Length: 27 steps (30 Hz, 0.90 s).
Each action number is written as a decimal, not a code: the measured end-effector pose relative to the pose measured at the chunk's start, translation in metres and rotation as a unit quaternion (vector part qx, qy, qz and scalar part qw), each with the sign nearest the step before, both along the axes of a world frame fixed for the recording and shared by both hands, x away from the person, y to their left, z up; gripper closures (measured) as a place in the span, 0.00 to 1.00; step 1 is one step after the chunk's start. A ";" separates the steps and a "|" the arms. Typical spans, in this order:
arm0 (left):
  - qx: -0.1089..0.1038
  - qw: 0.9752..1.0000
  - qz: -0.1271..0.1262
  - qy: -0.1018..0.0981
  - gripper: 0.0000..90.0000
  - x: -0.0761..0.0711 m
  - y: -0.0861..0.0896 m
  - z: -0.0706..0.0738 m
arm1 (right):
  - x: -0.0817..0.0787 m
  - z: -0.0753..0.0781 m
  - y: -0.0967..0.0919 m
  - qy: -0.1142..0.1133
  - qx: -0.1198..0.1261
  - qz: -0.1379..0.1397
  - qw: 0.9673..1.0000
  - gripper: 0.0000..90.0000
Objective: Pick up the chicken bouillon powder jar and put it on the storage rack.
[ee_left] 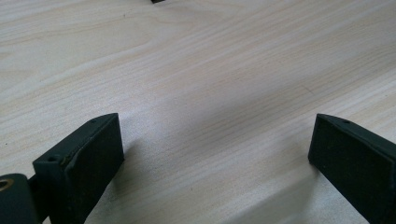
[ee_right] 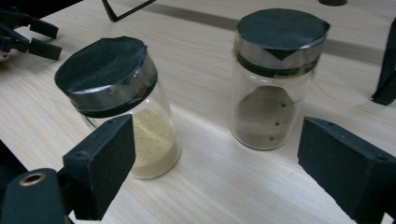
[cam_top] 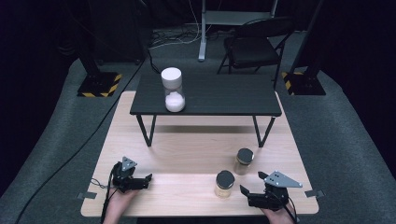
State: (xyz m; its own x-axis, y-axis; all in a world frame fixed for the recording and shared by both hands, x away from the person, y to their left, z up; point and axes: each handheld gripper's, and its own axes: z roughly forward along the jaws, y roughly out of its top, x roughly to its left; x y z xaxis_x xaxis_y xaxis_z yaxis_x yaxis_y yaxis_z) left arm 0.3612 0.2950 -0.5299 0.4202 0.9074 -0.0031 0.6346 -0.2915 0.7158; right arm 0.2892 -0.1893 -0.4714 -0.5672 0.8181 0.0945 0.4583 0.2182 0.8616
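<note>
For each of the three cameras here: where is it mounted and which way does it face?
High view: above the person's side, looking forward and down on the wooden table; both hands, left gripper, right gripper.
Left gripper view: on the left gripper, facing bare tabletop.
Right gripper view: on the right gripper, facing two jars.
Shared: yellow-powder jar, brown-powder jar.

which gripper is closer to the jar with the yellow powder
Right. The right gripper sits just beside the yellow-powder jar; the left gripper lies well off on its other side.
</note>
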 end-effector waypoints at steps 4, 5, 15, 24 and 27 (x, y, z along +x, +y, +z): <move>0.000 1.000 0.000 0.000 0.03 0.000 0.000 0.000 | -0.001 -0.001 0.006 -0.004 -0.001 0.007 1.000 0.12; 0.000 1.000 0.000 0.000 0.03 0.000 0.000 0.000 | -0.001 -0.001 0.007 -0.004 -0.002 0.009 1.000 0.12; 0.000 1.000 0.000 0.000 0.03 0.000 0.000 0.000 | 0.000 0.001 0.021 -0.010 0.007 0.028 1.000 0.12; 0.000 1.000 0.000 0.000 0.03 0.000 0.000 0.000 | 0.000 0.001 0.032 -0.014 0.013 0.046 0.999 0.12; 0.000 1.000 0.000 0.000 0.03 0.000 0.000 0.000 | 0.000 0.000 0.036 -0.014 0.013 0.052 0.998 0.12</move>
State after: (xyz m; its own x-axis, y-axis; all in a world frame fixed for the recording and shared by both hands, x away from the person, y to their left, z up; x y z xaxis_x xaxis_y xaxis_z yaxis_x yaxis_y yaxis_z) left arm 0.3613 0.2949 -0.5299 0.4208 0.9072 -0.0025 0.6345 -0.2923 0.7155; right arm 0.2891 -0.1532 -0.4710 -0.6514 0.7522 0.0990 0.4109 0.2400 0.8795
